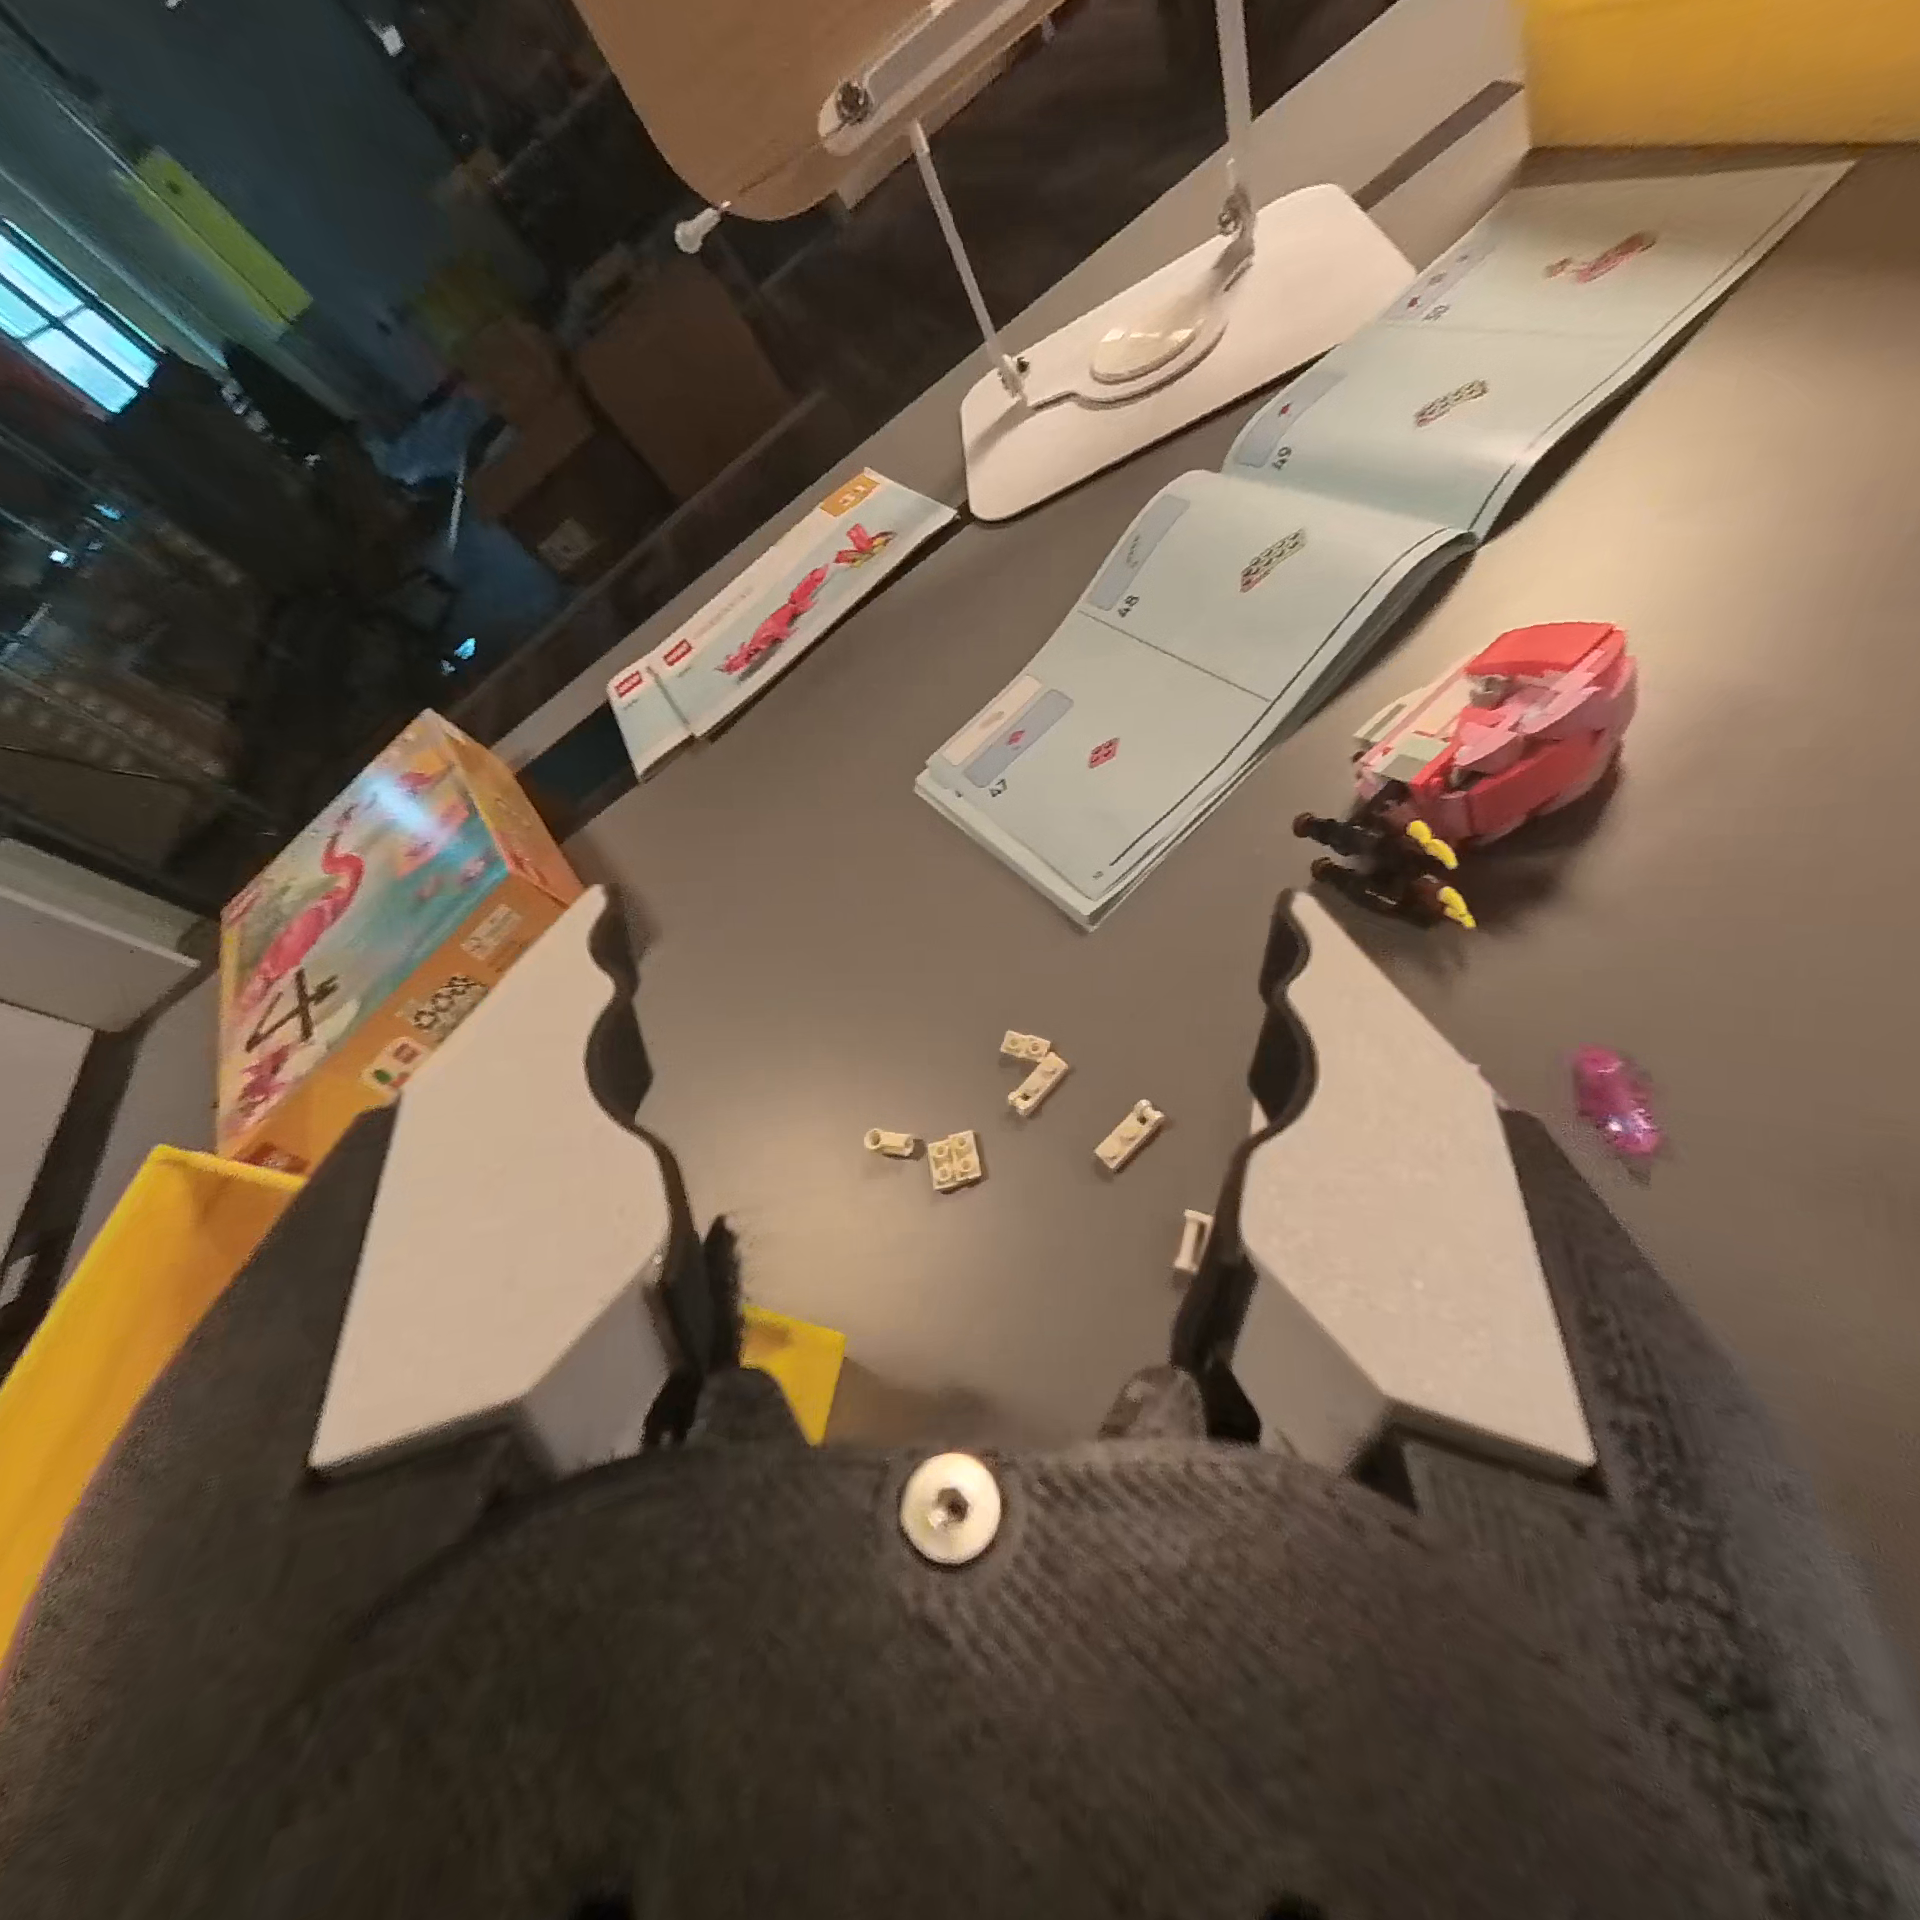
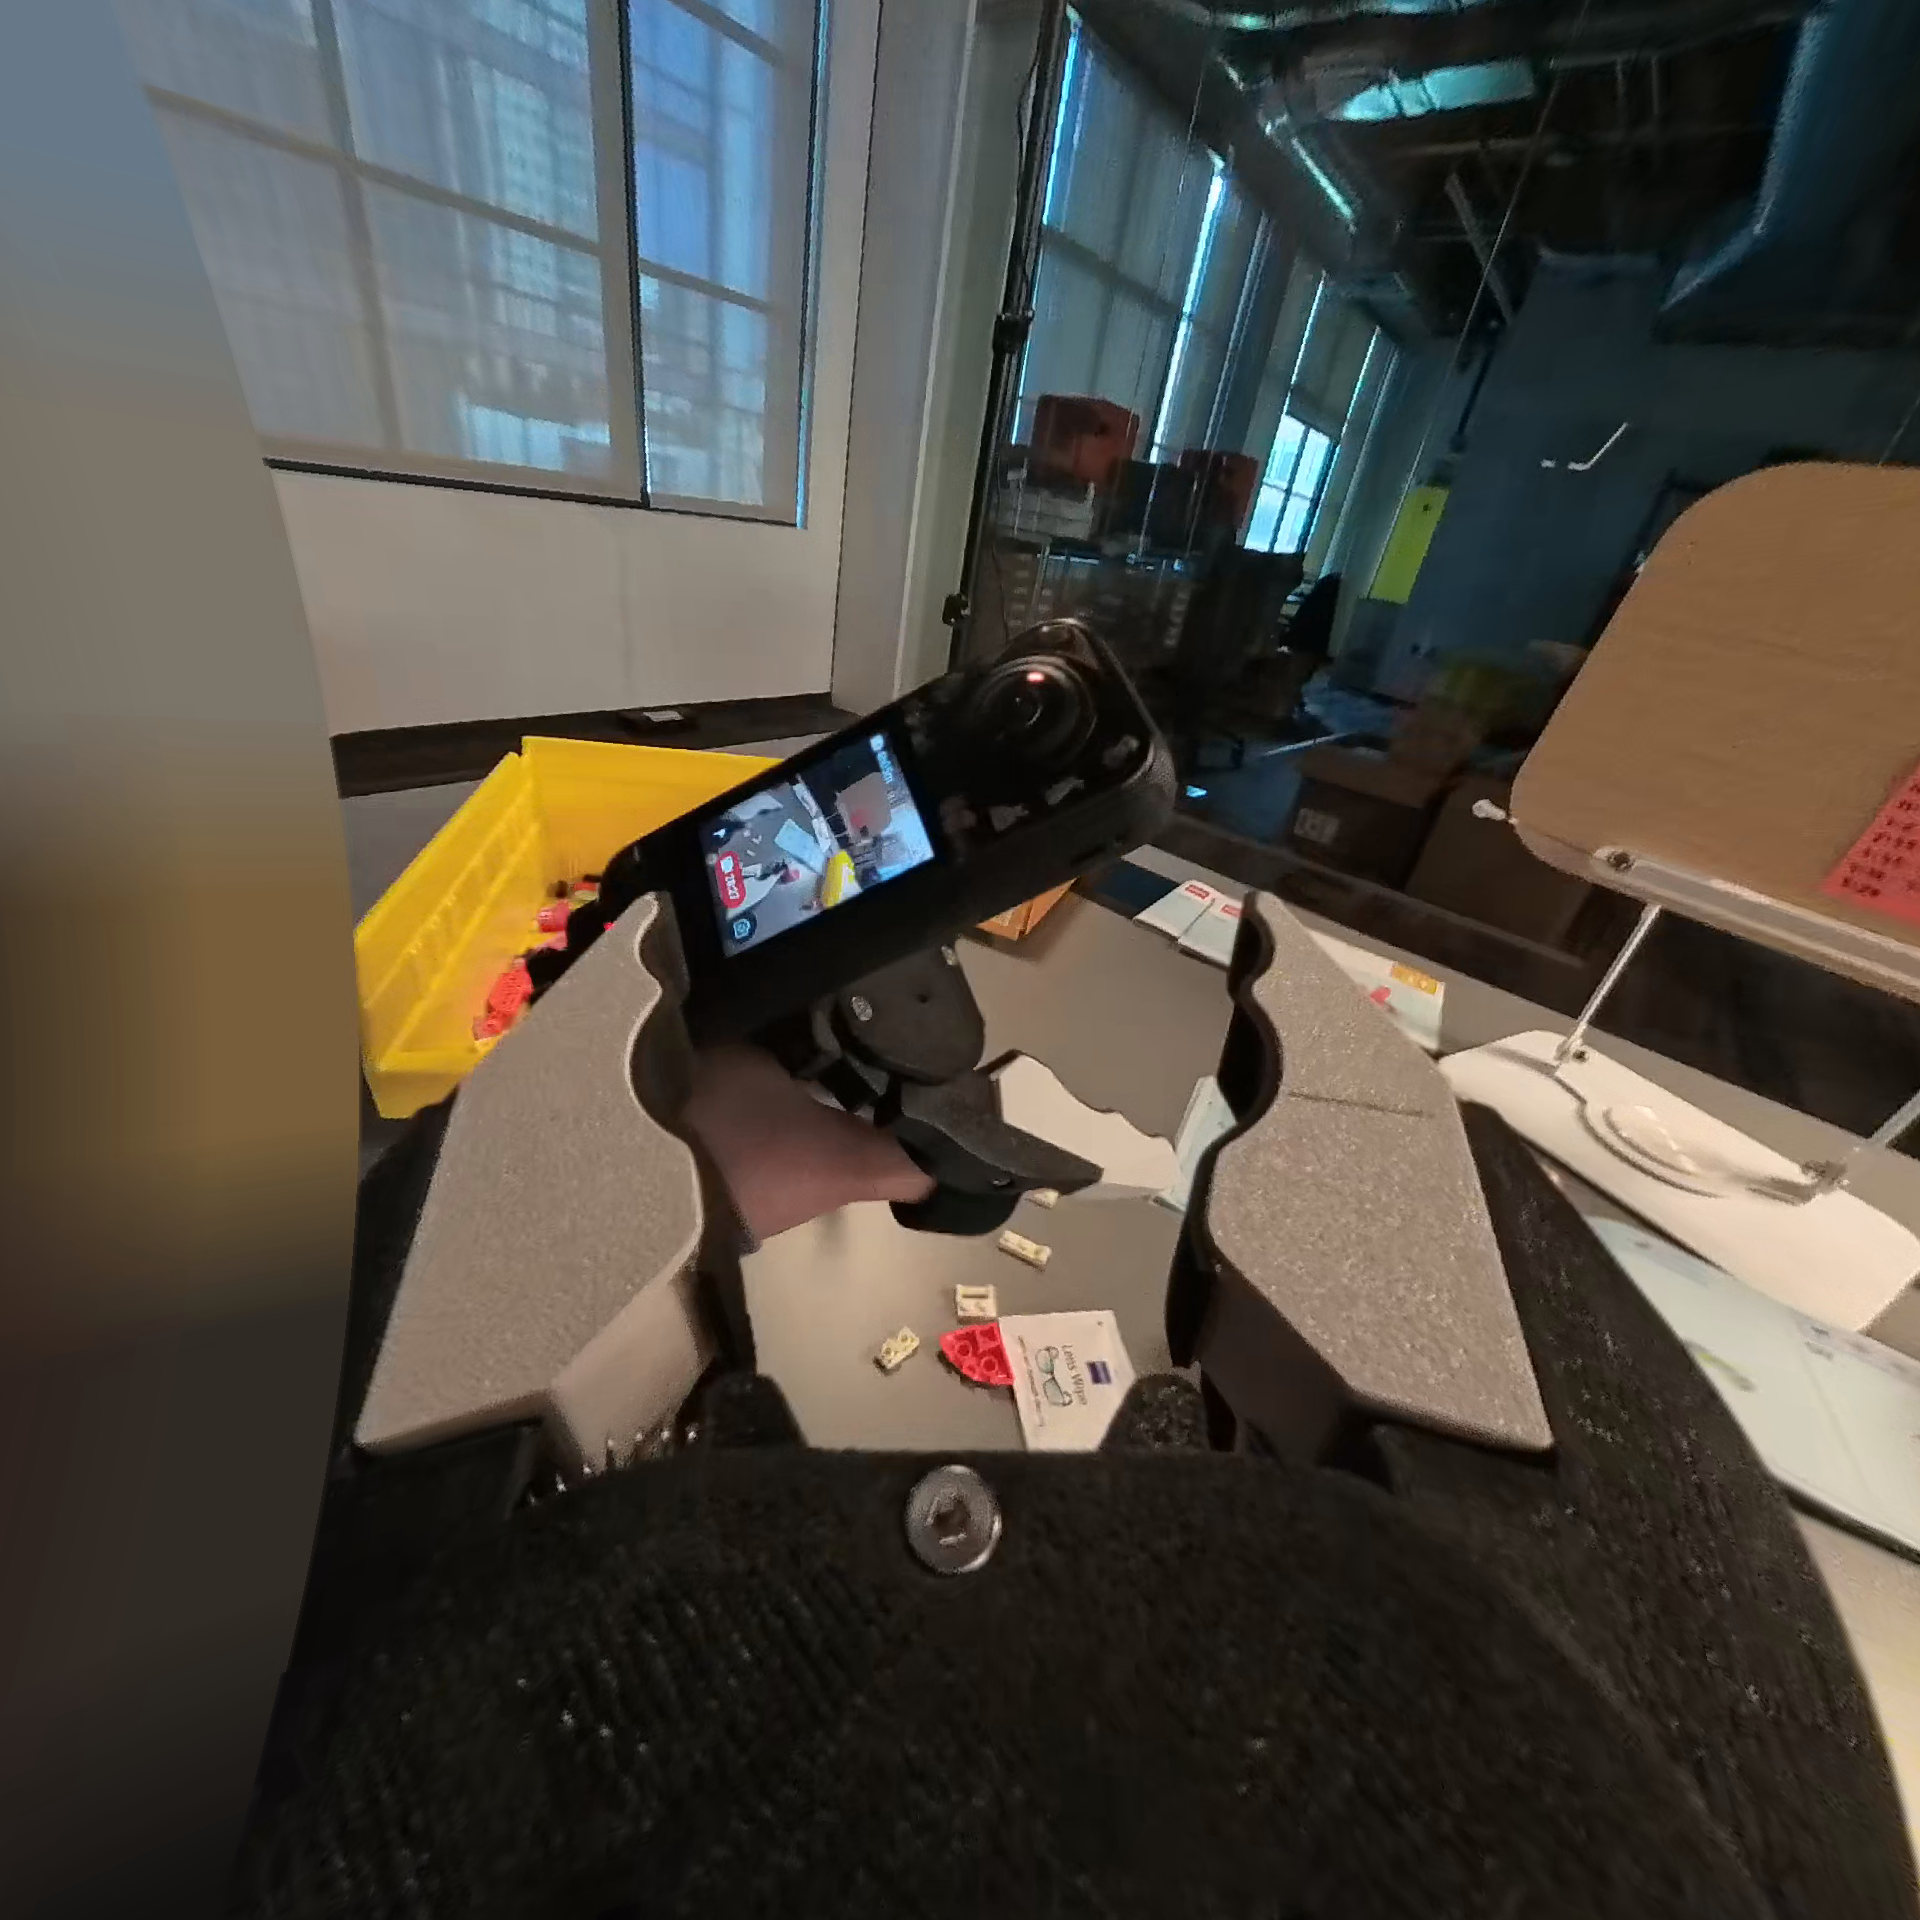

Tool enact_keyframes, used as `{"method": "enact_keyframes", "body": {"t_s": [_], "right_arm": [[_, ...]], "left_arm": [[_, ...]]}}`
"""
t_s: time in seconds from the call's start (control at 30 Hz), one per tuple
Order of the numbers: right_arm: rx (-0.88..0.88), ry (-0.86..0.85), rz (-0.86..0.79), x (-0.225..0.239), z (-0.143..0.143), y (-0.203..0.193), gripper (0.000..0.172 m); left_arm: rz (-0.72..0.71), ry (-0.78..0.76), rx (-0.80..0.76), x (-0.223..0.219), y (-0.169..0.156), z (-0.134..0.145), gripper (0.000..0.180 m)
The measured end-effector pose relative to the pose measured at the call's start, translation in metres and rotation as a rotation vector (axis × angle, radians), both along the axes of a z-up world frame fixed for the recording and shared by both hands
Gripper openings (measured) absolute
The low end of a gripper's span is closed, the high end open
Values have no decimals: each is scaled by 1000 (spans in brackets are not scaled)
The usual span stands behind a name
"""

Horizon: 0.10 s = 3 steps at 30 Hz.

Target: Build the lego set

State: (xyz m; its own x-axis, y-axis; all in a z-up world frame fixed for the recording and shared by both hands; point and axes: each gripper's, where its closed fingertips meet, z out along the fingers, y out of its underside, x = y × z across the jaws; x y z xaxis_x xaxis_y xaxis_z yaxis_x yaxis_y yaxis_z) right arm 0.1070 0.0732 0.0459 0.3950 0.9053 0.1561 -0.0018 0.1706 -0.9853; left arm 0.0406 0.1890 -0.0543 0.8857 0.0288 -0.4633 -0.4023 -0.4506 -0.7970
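Note:
My left gripper [image 1: 945, 914] is wide open and empty above the dark table [image 1: 831, 914]. Several small cream bricks [image 1: 1029, 1070] lie on the table between and below its fingers. A red and pink brick model [image 1: 1507, 727] with dark legs and yellow claws lies to the right, beside an open instruction booklet [image 1: 1247, 644]. My right gripper [image 2: 956, 925] is wide open and empty. Past its fingers I see the left gripper [image 2: 1039, 1132], held by a hand [image 2: 790, 1153], with its black camera [image 2: 894, 831] on top. A red brick [image 2: 977, 1351] and cream bricks [image 2: 971, 1299] lie below.
A yellow bin [image 2: 457, 914] with red pieces stands at the left. A toy box [image 1: 374, 914] lies at the left. A white lamp base [image 1: 1164, 353], a second booklet [image 1: 769, 623], a pink piece [image 1: 1616, 1107] and a white wipe packet [image 2: 1065, 1371] are on the table. Across from one pair of fingers to the other is roughly 15 cm. My right tips are about 25 cm from the red brick [image 2: 977, 1351], my left tips only 11 cm.

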Motion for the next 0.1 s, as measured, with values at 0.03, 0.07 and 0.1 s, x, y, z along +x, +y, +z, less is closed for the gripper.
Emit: {"method": "enact_keyframes", "body": {"t_s": [0.03,0.07,0.1], "right_arm": [[-16,-5,4,0,-2,0,104],[-29,-18,7,-1,-5,0,105],[-36,-28,8,-2,-6,0,105]], "left_arm": [[7,8,-1,-1,0,0,117],[14,10,-5,-3,-1,0,117],[20,12,-7,-4,-1,0,117]]}}
